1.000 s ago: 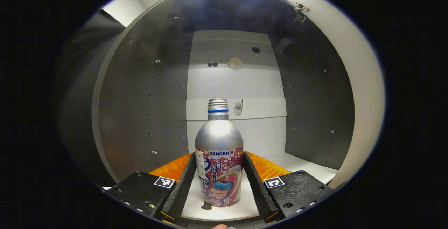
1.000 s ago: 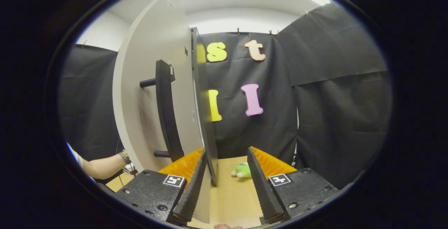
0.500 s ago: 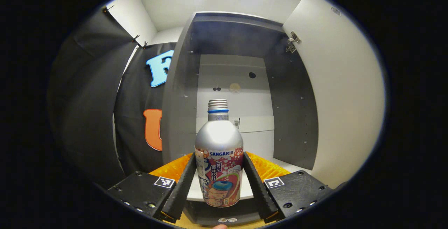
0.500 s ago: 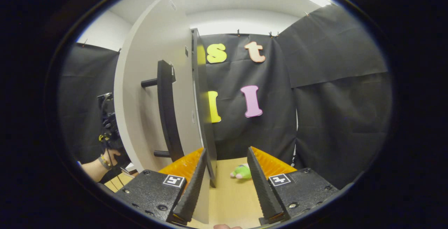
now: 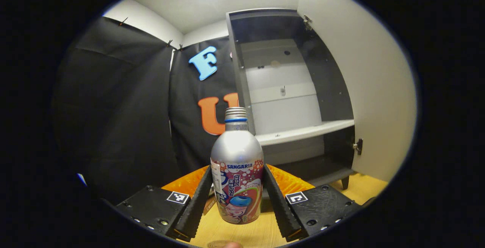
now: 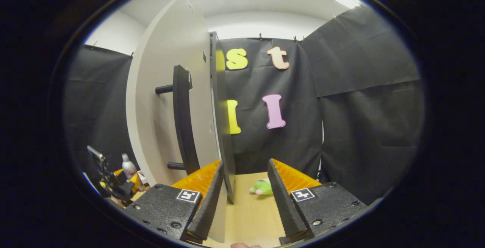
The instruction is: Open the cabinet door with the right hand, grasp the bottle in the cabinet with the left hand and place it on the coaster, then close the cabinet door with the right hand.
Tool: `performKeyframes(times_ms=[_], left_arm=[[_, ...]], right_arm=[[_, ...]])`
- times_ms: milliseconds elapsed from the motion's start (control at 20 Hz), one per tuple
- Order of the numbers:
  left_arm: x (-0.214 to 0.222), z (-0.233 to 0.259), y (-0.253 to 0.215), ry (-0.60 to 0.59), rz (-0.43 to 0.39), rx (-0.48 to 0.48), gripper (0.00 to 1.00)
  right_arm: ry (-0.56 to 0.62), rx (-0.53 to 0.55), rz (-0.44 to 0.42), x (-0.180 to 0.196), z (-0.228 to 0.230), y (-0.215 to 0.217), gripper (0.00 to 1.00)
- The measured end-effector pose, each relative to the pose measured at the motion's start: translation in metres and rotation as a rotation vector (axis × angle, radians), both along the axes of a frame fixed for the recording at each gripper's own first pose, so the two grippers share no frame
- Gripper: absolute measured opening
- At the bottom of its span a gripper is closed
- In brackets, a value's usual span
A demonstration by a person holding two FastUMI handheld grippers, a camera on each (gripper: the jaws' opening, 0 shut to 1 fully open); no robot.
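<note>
A silver bottle point(image 5: 237, 172) with a pink label and a blue neck ring stands upright between the fingers of my left gripper point(image 5: 237, 169), which is shut on its body. It hangs over the wooden table point(image 5: 261, 233), out in front of the open cabinet point(image 5: 284, 88). In the right gripper view the same bottle point(image 6: 128, 165) appears small at lower left, past the white cabinet door point(image 6: 163, 100). My right gripper point(image 6: 244, 163) is open, with the door's free edge point(image 6: 221, 126) standing between its fingers, close to the left one. The black bar handle point(image 6: 183, 119) is just left of it.
The cabinet's white shelf point(image 5: 303, 131) is bare, and its open door point(image 5: 371, 88) stands at the right of the left gripper view. A small green plush toy point(image 6: 261, 187) lies on the table point(image 6: 250, 217) beyond my right gripper. Black cloth walls close in the booth.
My left gripper has drawn the bottle back out of the cabinet and swung left, over the table. The right gripper has stayed at the door's edge.
</note>
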State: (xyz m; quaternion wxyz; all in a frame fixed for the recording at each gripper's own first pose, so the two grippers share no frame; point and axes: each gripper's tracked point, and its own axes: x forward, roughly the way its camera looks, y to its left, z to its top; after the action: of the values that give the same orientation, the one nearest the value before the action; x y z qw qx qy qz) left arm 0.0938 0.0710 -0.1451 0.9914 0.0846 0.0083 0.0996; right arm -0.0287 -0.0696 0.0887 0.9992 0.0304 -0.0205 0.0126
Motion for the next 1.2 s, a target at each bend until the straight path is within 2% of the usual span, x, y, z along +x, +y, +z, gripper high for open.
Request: performKeyframes(times_ms=[200, 250, 300, 500, 700, 800, 850, 950, 1000, 1200], left_arm=[[-0.021, -0.070, 0.019, 0.089, 0.091, -0.069, 0.78], [-0.022, -0.077, 0.023, 0.097, 0.110, -0.077, 0.77], [-0.026, -0.085, 0.028, 0.104, 0.128, -0.077, 0.77], [-0.038, -0.126, 0.045, 0.169, 0.188, -0.110, 0.78], [-0.042, -0.139, 0.059, 0.169, 0.235, -0.121, 0.78], [-0.046, -0.143, 0.059, 0.163, 0.232, -0.128, 0.78], [-0.048, -0.141, 0.058, 0.146, 0.229, -0.120, 0.78], [-0.055, -0.141, 0.053, 0.148, 0.228, -0.098, 0.77], [-0.059, -0.140, 0.052, 0.144, 0.237, -0.092, 0.78], [-0.065, -0.143, 0.050, 0.139, 0.242, -0.085, 0.78]], right_arm=[[0.005, 0.009, 0.009, 0.001, -0.001, 0.000, 0.69], [0.007, 0.004, 0.007, 0.001, -0.001, 0.000, 0.69], [0.009, -0.001, 0.004, 0.000, 0.000, 0.000, 0.74], [0.017, -0.021, -0.015, 0.000, 0.000, -0.001, 0.74], [0.025, -0.033, -0.027, -0.002, 0.001, -0.001, 0.73], [0.027, -0.036, -0.032, -0.002, 0.001, -0.001, 0.73], [0.032, -0.038, -0.034, -0.002, 0.000, -0.002, 0.69], [0.039, -0.047, -0.035, -0.002, 0.000, -0.002, 0.69], [0.039, -0.050, -0.037, -0.002, 0.001, -0.001, 0.74], [0.038, -0.044, -0.038, -0.002, 0.001, -0.002, 0.74]])
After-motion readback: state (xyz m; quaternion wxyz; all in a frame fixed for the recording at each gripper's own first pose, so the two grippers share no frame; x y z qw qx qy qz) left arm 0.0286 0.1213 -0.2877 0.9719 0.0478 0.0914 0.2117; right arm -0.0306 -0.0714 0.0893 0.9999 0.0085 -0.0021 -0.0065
